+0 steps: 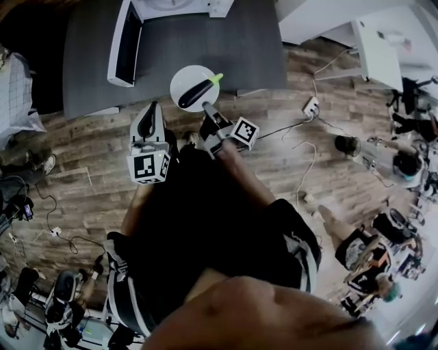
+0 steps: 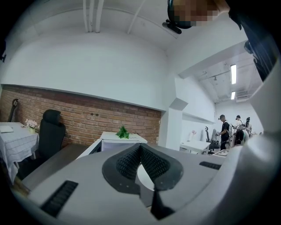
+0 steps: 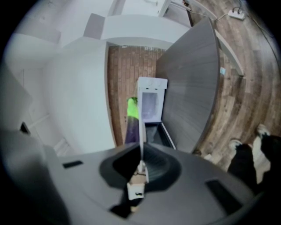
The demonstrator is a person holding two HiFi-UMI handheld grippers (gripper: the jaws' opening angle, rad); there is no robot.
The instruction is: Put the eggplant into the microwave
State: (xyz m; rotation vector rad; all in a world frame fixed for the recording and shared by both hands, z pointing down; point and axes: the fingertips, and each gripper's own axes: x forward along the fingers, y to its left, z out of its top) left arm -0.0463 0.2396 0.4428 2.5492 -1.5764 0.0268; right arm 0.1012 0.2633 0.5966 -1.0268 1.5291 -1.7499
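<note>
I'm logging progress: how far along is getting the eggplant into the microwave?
Done: the microwave door stands open, and the right gripper is shut on the rim of the white plate carrying the eggplant. In hand: plate and eggplant are at the grey table's near edge, short of the microwave. The left gripper, jaws together, holds nothing. Left: bring them to the opening and set the eggplant inside.

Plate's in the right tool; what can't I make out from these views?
- Head view: white microwave cut by the top edge; cavity unseen.
- Right gripper view: right tool's body hides the dark purple eggplant's near end; round white plate shows only edge-on.
- Left gripper view: left tool's body hides the eggplant.
</note>
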